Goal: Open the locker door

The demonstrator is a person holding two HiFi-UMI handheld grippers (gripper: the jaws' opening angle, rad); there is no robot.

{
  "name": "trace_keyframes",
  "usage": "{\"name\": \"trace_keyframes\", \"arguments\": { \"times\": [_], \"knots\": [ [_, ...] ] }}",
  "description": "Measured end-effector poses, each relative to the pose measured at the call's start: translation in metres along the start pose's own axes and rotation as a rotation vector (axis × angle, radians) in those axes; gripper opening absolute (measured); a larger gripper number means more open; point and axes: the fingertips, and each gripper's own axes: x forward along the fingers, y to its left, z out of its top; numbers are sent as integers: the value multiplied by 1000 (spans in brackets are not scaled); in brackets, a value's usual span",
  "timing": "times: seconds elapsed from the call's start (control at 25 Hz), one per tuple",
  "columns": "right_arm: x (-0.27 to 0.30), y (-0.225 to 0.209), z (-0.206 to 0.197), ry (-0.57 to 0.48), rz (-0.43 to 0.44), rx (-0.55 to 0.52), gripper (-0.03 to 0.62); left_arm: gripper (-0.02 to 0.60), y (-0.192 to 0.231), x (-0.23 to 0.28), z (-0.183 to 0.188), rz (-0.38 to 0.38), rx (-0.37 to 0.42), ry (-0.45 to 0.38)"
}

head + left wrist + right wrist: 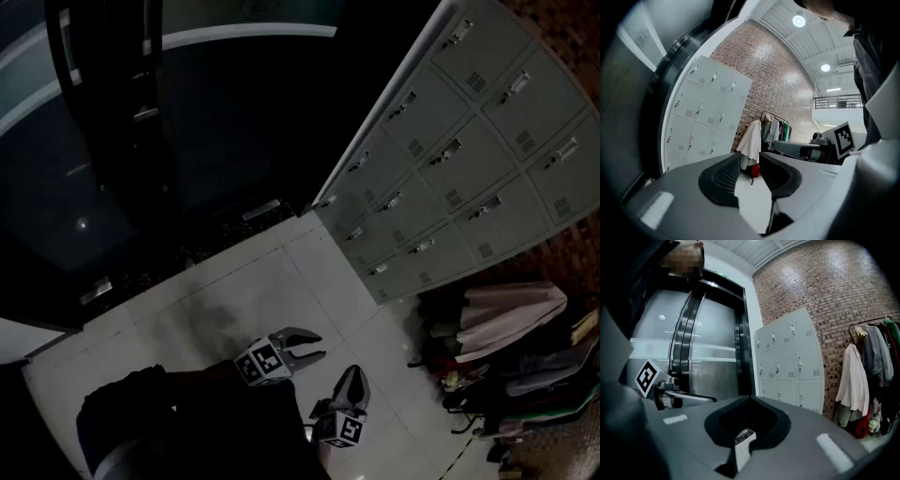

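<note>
A grey bank of lockers (459,159) stands against the brick wall at the upper right, every door closed, each with a small handle and vent. The lockers (705,117) show left of centre in the left gripper view and the lockers (787,362) at centre in the right gripper view, some way off. My left gripper (319,345) hangs over the white floor with its jaws apart and nothing between them. Beside it my right gripper (354,380) is shut and empty. Both are well short of the lockers. My left gripper (750,161) frames only floor; my right gripper (750,398) has its tips touching.
A clothes rack (511,319) with hanging coats and bags stands right of the lockers against the brick wall (843,296). Dark glass doors (141,141) fill the left. White tiled floor (281,291) lies between me and the lockers.
</note>
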Motion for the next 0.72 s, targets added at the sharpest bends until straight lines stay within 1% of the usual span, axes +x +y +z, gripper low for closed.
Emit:
{"name": "trace_keyframes", "arguments": {
  "times": [0.16,0.36,0.48,0.6,0.72],
  "knots": [
    [5,-9,-6,-3,-4,-16,0,144,2,0,5,-13,-16,-6],
    [16,7,0,1,-9,-20,0,144,16,-4,3,-21,-1,-11],
    [32,7,-4,-1,6,-34,0,144,29,-5,9,-20,-19,-26],
    [46,-2,5,-8,1,-33,0,144,38,5,20,-17,-32,-25],
    [59,-31,15,-24,-27,-38,0,144,45,27,20,-22,-34,0]
  ]
}}
